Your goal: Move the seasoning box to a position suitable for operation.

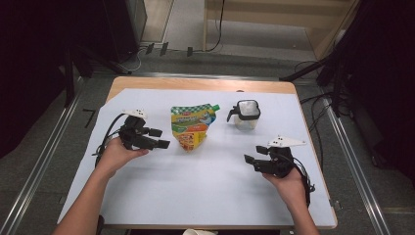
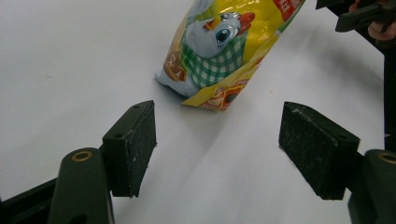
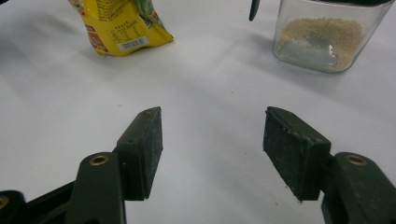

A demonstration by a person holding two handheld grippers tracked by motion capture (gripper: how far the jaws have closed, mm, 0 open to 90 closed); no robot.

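A yellow and green spouted pouch (image 1: pixel 192 126) with a cartoon chick lies on the white sheet at the table's middle; its bottom corner (image 2: pixel 219 51) sits just ahead of my left gripper. My left gripper (image 1: pixel 159 138) hovers to the pouch's left, jaws open and empty, pointing at it (image 2: pixel 217 140). A small glass jar (image 1: pixel 246 115) with a black lid and handle holds beige grains (image 3: pixel 322 39). My right gripper (image 1: pixel 253 156) is open near the table's right front, below the jar, nothing between its pads (image 3: pixel 212 149).
A white sheet (image 1: pixel 195 186) covers most of the wooden table (image 1: pixel 195 84). Floor rails and cables run along both sides of the table. The other hand's gripper (image 2: pixel 362 16) shows at the top right of the left gripper view.
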